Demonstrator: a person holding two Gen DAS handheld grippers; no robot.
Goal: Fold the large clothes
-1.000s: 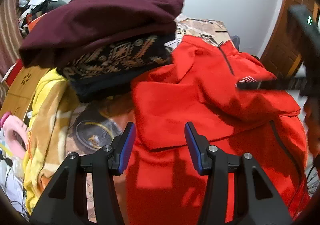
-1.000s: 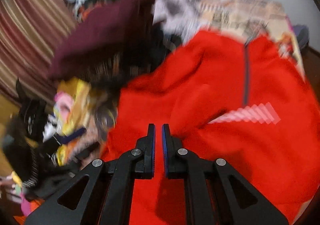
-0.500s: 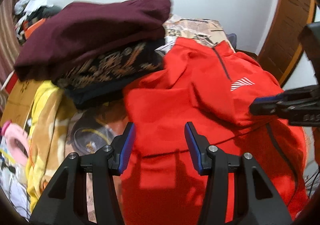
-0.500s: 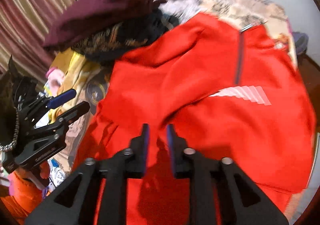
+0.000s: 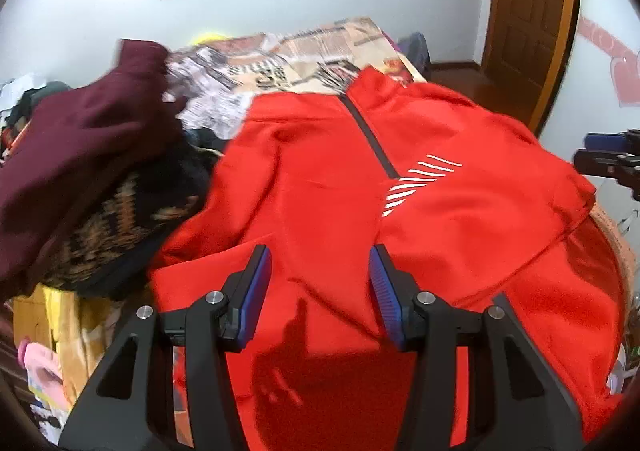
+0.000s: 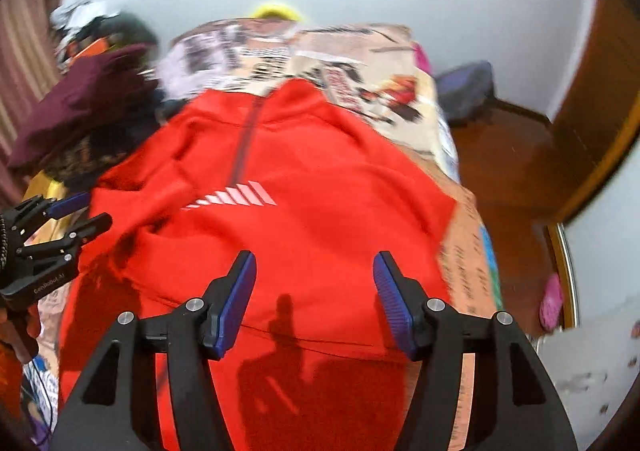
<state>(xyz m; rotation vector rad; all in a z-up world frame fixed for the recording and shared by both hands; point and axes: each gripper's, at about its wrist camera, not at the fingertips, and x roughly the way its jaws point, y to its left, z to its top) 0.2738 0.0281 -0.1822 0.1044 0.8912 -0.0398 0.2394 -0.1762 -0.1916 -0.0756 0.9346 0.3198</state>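
right gripper (image 6: 314, 291) jaws opening, empty; red jacket (image 5: 360, 187) now centred

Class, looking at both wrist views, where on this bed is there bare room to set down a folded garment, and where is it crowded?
Free: the printed bedspread beyond the red jacket collar toward the wall, and a narrow strip along the jacket's right edge. Crowded: the left side, where the maroon garment lies atop a patterned dark one against the jacket.
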